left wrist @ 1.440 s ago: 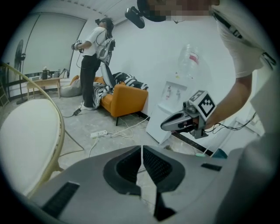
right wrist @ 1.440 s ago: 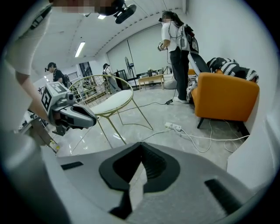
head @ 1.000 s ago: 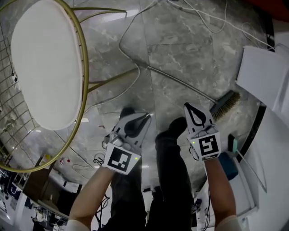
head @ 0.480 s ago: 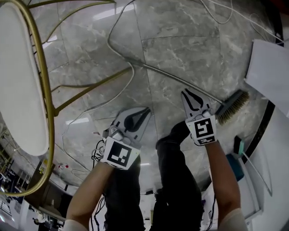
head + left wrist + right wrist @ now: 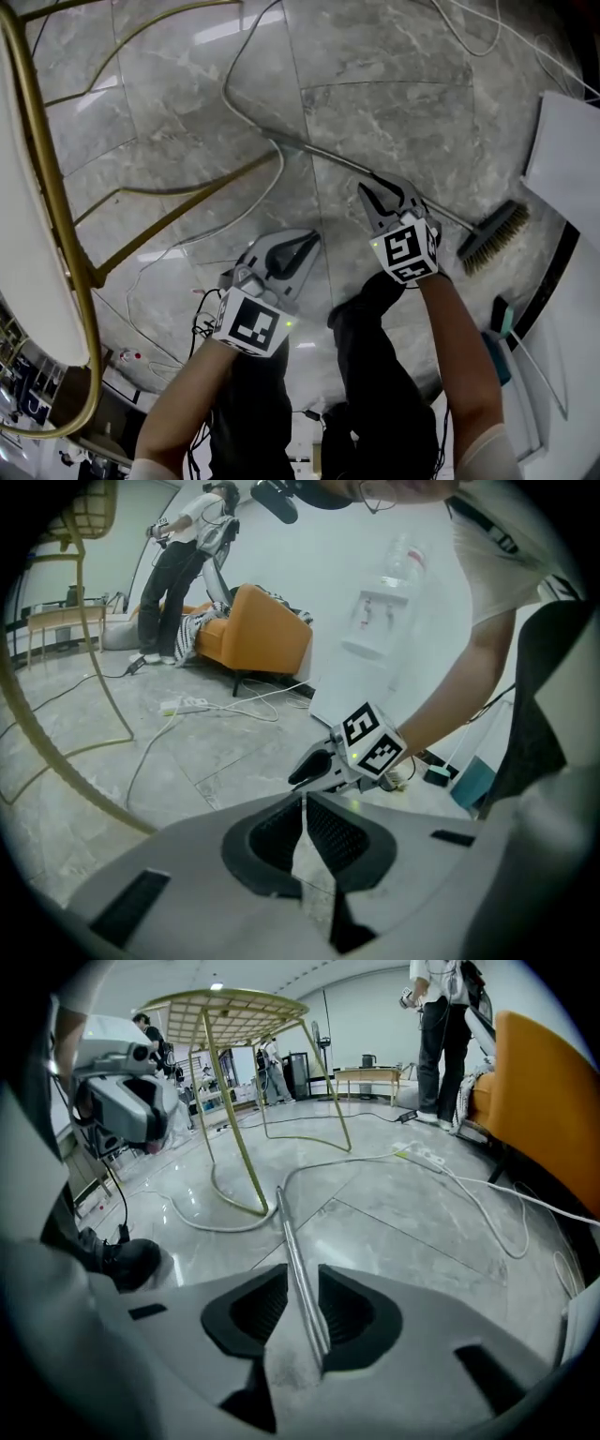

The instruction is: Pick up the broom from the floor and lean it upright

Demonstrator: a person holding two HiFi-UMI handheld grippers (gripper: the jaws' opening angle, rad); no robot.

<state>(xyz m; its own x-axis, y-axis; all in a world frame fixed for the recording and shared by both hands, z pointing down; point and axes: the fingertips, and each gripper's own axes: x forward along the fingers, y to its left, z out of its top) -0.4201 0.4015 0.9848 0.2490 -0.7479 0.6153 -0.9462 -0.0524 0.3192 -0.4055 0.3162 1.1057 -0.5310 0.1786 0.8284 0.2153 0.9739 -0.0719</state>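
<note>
Steel handle [image 5: 323, 156] of the broom lies flat on the floor [image 5: 187, 84], running lengthwise between the jaws of your right claw [image 5: 380, 190]. Those jaws have just been opening and aren't pinching it. Your left claw [image 5: 302, 246], jaws together, hangs farther off, beside it.

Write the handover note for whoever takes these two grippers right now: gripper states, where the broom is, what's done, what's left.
Left gripper: jaws together, nothing in them, idle above the floor.
Right gripper: jaws apart, just been opening. The broom handle runs between them, pads not pressing on it.
Broom: lies flat on the floor, with its brush head out to the right of the right gripper.
Done: right gripper lined up astride the handle.
Left: close on the handle, lift it, lean the broom upright.
</note>
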